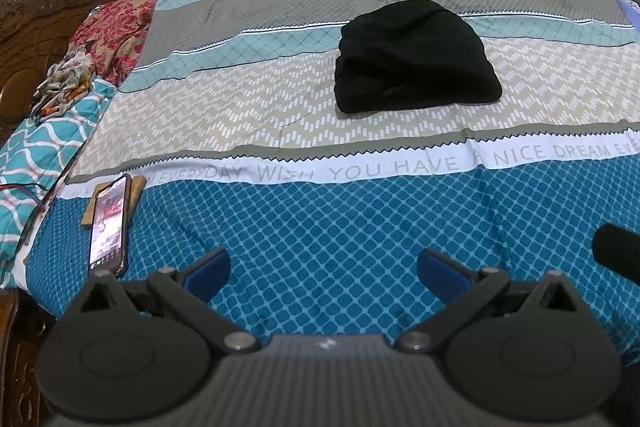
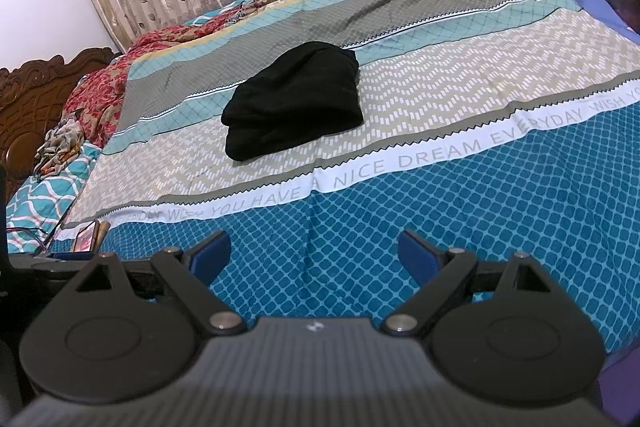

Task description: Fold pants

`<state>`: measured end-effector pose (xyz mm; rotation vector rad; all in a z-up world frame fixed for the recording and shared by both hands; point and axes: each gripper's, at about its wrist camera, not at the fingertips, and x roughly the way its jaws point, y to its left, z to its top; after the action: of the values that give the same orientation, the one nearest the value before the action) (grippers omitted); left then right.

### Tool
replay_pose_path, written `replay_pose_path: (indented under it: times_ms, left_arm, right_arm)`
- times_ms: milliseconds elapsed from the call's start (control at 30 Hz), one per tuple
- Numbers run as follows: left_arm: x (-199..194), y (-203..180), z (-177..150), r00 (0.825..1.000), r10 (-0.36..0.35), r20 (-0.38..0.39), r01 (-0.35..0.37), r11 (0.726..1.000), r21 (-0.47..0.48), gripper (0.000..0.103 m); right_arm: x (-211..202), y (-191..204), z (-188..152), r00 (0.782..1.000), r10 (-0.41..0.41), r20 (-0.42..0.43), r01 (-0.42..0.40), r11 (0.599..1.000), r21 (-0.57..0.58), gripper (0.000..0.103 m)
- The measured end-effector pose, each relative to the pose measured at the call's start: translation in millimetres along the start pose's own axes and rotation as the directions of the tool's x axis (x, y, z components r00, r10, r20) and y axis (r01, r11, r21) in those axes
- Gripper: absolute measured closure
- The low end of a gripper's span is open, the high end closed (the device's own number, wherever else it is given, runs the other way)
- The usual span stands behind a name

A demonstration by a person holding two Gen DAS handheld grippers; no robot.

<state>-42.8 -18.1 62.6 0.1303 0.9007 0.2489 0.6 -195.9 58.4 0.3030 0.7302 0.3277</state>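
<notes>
Black fabric: one pair of pants [image 1: 416, 59], folded into a compact stack, lies mid-bed on the striped bedspread [image 1: 240, 115]. One smartphone [image 1: 108, 223] rests near the bed's left edge. Two grippers, left gripper [image 1: 323, 271] and right gripper [image 2: 314, 254], hover above the blue band, jaws spread wide, gripping nothing.

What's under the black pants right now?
The pants lie folded on the bedspread, across its zigzag and teal bands. Whatever sits directly beneath the bundle is covered.

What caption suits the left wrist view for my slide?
Open left gripper hovers before folded black pants on a patterned bed.
</notes>
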Motion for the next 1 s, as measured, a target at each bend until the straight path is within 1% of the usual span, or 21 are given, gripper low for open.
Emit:
replay_pose_path:
  times_ms: [1000]
  left_arm:
    - [5.7, -4.7, -0.8, 1.0, 0.015, -0.022, -0.014, 1.0, 0.021, 0.0]
  right_arm:
    - [1.8, -5.2, 1.2, 1.0, 0.003, -0.006, -0.003, 1.0, 0.02, 0.011]
